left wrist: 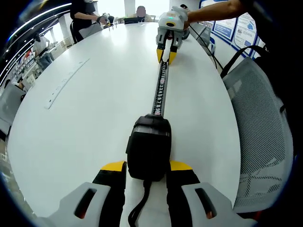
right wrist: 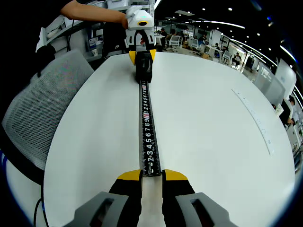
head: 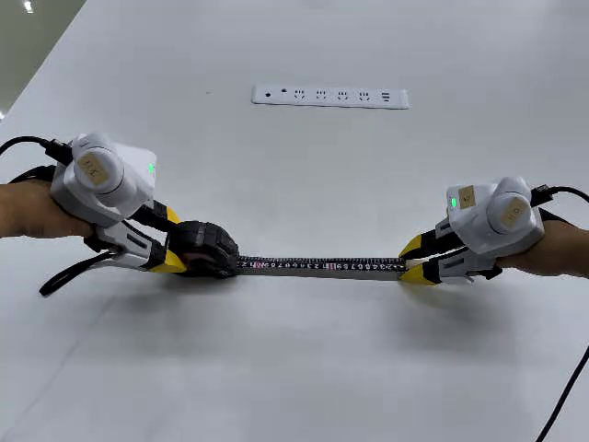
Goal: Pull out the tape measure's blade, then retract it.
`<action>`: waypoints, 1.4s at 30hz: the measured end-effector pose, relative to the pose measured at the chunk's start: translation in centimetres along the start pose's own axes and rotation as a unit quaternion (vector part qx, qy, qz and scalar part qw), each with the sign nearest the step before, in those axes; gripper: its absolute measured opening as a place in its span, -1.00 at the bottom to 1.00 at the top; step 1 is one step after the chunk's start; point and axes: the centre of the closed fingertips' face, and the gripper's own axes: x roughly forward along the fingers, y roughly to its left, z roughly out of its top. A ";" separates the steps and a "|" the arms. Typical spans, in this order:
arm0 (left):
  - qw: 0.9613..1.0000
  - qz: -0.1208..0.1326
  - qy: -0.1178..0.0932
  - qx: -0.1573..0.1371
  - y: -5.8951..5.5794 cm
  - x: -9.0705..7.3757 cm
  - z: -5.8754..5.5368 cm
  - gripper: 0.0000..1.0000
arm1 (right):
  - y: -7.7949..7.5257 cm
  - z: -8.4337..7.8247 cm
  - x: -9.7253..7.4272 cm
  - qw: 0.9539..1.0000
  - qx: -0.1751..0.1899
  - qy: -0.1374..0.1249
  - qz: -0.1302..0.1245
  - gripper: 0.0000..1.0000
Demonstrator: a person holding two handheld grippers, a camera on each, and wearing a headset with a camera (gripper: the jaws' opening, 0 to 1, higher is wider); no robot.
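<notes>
A black tape measure case [head: 202, 249] rests on the white table, with my left gripper [head: 175, 241] shut on it; its own view shows the case [left wrist: 149, 146] between the yellow fingertips. The numbered blade [head: 320, 265] runs flat across the table from the case to my right gripper [head: 414, 260], which is shut on the blade's end. In the right gripper view the blade [right wrist: 147, 137] stretches away from the yellow tips [right wrist: 152, 176] to the case [right wrist: 143, 66]. A black wrist strap [head: 69, 272] trails from the case.
A white power strip [head: 329, 96] lies on the table beyond the blade. A cable [head: 566, 396] hangs off at the right. Grey mesh chairs [left wrist: 265, 142] stand beside the table edge, and people sit at the far end.
</notes>
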 end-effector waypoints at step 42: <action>0.986 0.060 -0.067 -0.140 -3.3 -1.5 -1.1 0.37 | 2.4 0.3 -2.2 0.995 0.076 -0.029 -0.061 -0.06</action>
